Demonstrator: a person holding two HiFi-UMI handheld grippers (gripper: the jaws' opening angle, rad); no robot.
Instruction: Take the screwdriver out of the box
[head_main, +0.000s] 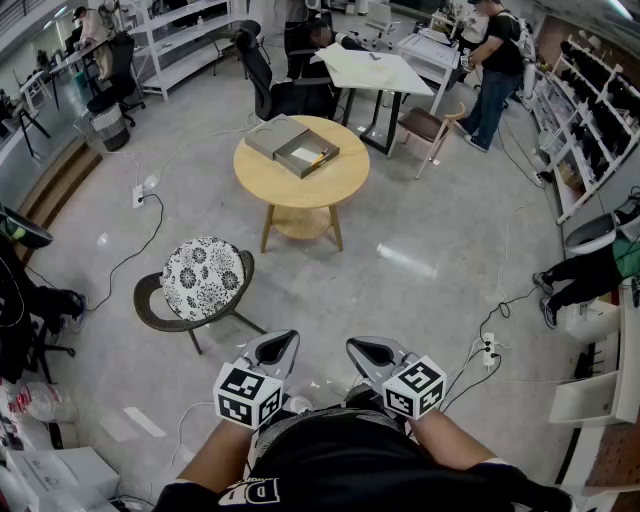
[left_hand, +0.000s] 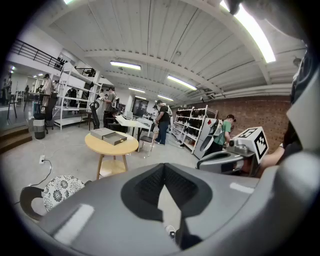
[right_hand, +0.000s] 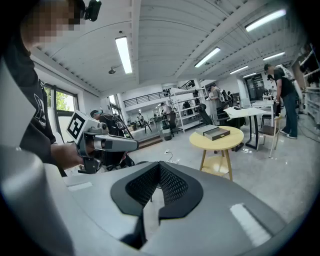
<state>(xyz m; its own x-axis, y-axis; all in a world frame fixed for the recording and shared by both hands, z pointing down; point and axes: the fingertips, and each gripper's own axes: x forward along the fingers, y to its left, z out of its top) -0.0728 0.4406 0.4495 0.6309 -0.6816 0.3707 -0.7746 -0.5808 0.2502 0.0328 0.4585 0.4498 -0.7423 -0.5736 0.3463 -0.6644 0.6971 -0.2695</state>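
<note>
- Screwdriver (head_main: 318, 157): only a small yellow-orange shape shows, lying in the open tray of the grey box (head_main: 282, 135); too small to make out more
- Box sits on a round, pale wooden worktop (head_main: 300, 192), towards its far side, well apart from both tools
- Room: a large workshop with a polished grey floor (head_main: 410, 265), white ribbed ceiling with strip lights, and a brick wall on one side
- Left tool (head_main: 284, 342) and right tool (head_main: 364, 351) are held side by side close to the person's body, aimed slightly downward towards the worktop; each has its jaws pressed together with nothing between them
- A chair (head_main: 203, 278) with a black-and-white patterned cushion stands on the floor between the person and the worktop, off to the left
- Behind the worktop: a black office chair (head_main: 262, 75) and a white table (head_main: 378, 70)
- A person (head_main: 497, 70) stands at the far right beside shelves (head_main: 585, 140)
- A bin (head_main: 108, 125) stands at the far left
</note>
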